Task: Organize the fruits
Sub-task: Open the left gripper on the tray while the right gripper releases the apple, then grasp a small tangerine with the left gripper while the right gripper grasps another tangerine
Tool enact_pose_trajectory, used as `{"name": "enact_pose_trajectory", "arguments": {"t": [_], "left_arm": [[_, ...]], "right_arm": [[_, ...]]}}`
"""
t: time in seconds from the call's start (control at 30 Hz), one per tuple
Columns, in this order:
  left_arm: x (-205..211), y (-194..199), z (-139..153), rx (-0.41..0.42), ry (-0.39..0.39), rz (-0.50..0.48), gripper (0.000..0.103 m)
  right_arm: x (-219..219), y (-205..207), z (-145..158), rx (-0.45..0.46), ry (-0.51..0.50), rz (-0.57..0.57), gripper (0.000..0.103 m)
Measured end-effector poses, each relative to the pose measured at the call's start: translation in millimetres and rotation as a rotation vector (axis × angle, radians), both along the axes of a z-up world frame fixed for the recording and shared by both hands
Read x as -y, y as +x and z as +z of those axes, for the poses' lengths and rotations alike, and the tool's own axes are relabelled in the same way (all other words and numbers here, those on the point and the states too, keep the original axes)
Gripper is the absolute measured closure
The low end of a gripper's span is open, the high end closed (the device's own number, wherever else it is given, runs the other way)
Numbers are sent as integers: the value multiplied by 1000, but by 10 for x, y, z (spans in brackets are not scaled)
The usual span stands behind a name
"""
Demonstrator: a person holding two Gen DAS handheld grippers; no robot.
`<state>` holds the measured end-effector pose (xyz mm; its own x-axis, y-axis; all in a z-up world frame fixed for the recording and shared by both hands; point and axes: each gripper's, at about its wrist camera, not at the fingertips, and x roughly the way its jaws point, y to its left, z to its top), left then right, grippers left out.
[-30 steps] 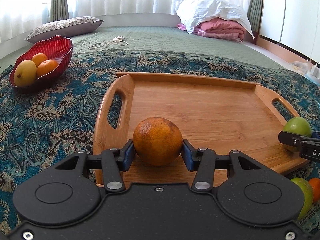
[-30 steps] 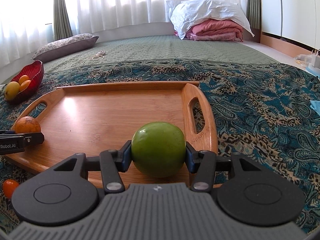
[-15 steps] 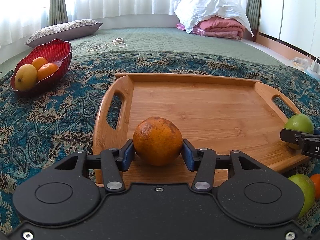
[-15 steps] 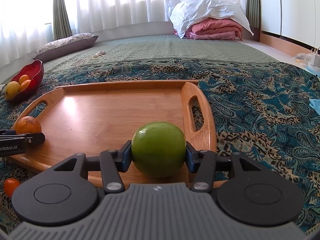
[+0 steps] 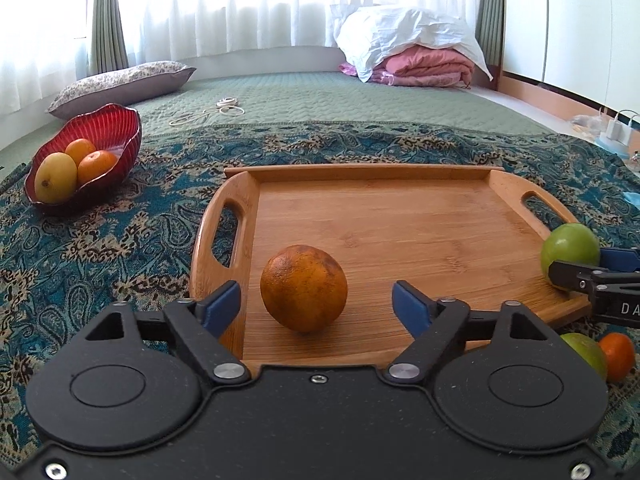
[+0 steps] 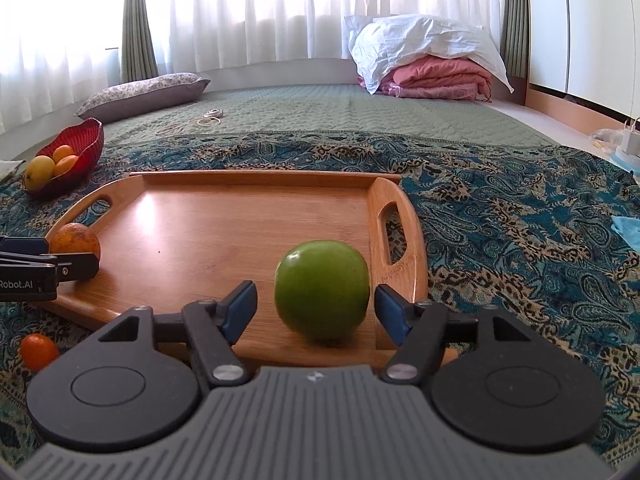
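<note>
Opening: left gripper (image 5: pixel 316 298) fingers clear of orange (image 5: pixel 303 288); right gripper (image 6: pixel 316 306) fingers clear of green apple (image 6: pixel 322 295), both on tray (image 5: pixel 400 216).

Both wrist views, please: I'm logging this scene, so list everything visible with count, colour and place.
tray: one, wooden, on the patterned blanket
orange: one, on the tray's left end
green fruit: one, on the tray's right end
loose fruit: two, orange and green, on the blanket beside the tray
bowl: one, red, far left, holding three yellow-orange fruits
pillow: one, floral, far left
bedding: white and pink pile, far right
left gripper: jaws opening around the orange
right gripper: jaws opening around the green fruit
</note>
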<state>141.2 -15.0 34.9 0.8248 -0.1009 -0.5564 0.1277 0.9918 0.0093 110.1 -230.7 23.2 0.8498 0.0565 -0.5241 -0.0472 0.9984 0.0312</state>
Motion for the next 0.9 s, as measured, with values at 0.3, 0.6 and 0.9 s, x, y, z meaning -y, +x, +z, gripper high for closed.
{"name": "enact_pose_trajectory", "arguments": {"t": [0.3, 0.6, 0.9], "left_arm": [[34, -363, 88, 61, 13, -33, 5], [34, -706, 33, 82, 11, -59, 1], [57, -936, -74, 96, 32, -90, 0]], "right_arm": [[-16, -348, 40, 72, 32, 35, 11], [-188, -666, 16, 140, -40, 87, 1], [-308, -861, -61, 164, -83, 124, 0]]}}
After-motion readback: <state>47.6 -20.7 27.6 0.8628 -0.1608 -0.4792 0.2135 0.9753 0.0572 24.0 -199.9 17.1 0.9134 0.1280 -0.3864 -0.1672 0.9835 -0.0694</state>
